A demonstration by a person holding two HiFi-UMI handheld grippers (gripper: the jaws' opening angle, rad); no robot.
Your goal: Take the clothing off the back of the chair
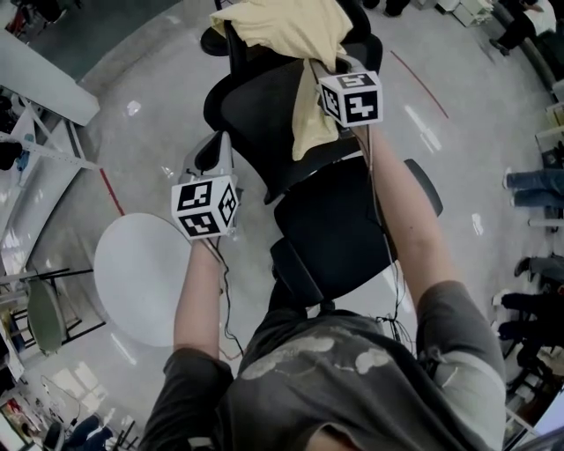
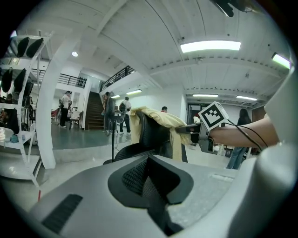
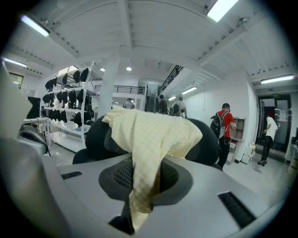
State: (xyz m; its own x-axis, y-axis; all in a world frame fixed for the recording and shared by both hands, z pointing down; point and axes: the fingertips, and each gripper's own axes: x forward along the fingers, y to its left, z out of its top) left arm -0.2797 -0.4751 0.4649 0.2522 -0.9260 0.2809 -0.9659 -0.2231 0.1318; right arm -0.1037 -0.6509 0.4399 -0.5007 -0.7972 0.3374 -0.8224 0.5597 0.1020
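A pale yellow garment (image 1: 282, 26) is draped over the top of a black office chair's backrest (image 1: 256, 114), with one strip hanging down the chair's front. My right gripper (image 1: 315, 66) is shut on that hanging strip; in the right gripper view the checked cloth (image 3: 144, 139) runs down between its jaws (image 3: 135, 218). My left gripper (image 1: 211, 151) hovers at the chair's left side, apart from the cloth, and its jaws (image 2: 156, 204) look shut with nothing in them. From the left gripper view the garment (image 2: 160, 122) and the right gripper (image 2: 186, 129) show side-on.
A round white table (image 1: 141, 277) stands to the left of the chair seat (image 1: 335, 229). People's legs (image 1: 533, 189) line the right edge. A rack of dark items (image 3: 70, 100) and a person in red (image 3: 224, 125) stand beyond the chair. A white column (image 2: 51, 116) rises at left.
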